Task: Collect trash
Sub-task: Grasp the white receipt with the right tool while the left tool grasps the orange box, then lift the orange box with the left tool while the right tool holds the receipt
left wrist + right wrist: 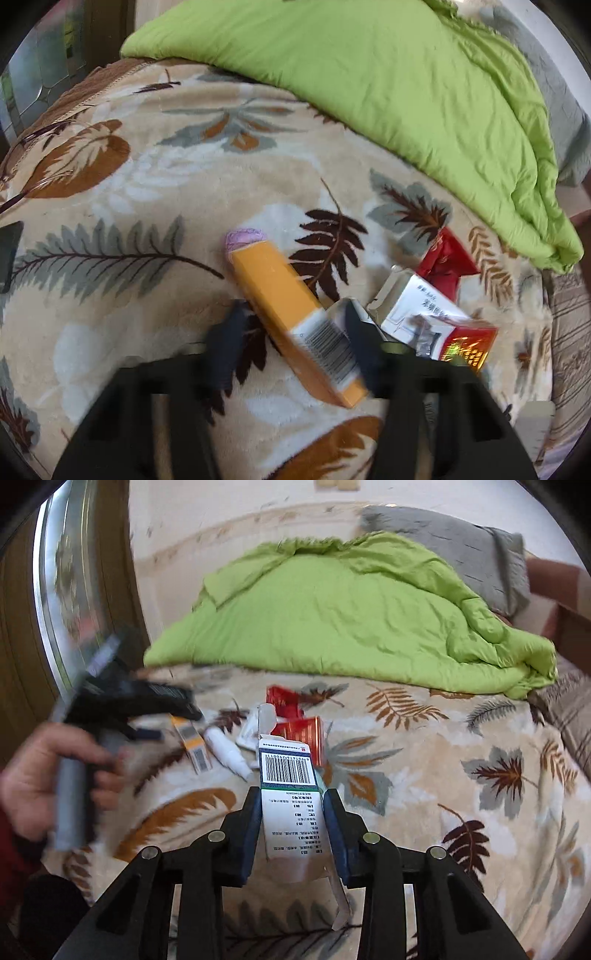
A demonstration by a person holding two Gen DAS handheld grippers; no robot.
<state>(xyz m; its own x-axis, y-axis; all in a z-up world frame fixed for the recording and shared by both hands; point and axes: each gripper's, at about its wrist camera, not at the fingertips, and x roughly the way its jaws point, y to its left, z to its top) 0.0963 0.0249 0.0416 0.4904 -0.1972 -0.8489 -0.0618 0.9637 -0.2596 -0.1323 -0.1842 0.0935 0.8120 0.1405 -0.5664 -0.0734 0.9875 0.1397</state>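
- nearest the right wrist camera: right gripper [293, 805], jaws clamped on a white box [290, 797], barcode panel up, open flap at its far end, pads pressed on both long sides.
- torn flap hanging from that box near the right finger, at 5 o'clock of the box.
- nearest the left wrist camera: left gripper [295, 325], blurred, fingers either side of an orange box [291, 314]; right finger touching or overlapping the barcode end, left finger just beside the other edge with blanket visible between; firm grip cannot be told through the blur.
- orange box lying on the leaf-print blanket [147, 177], long axis from 11 to 5 o'clock, a pink crumpled wad [245, 238] touching its far end.
- at 3 o'clock of the orange box: an open white carton [417, 302], a red-gold pack [465, 343] touching it, a red wrapper [448, 258] just behind at 1 o'clock.
- in the right wrist view, the same litter grouped at 11 to 12 o'clock beyond the held box, plus a white tube [227, 753] beside the orange box.
- a hand [55, 775] at 9 o'clock holding the left gripper's handle, blurred.
- green quilt [388, 85] bunched across the far side of the bed, grey pillow [461, 550] behind it at 1 o'clock.
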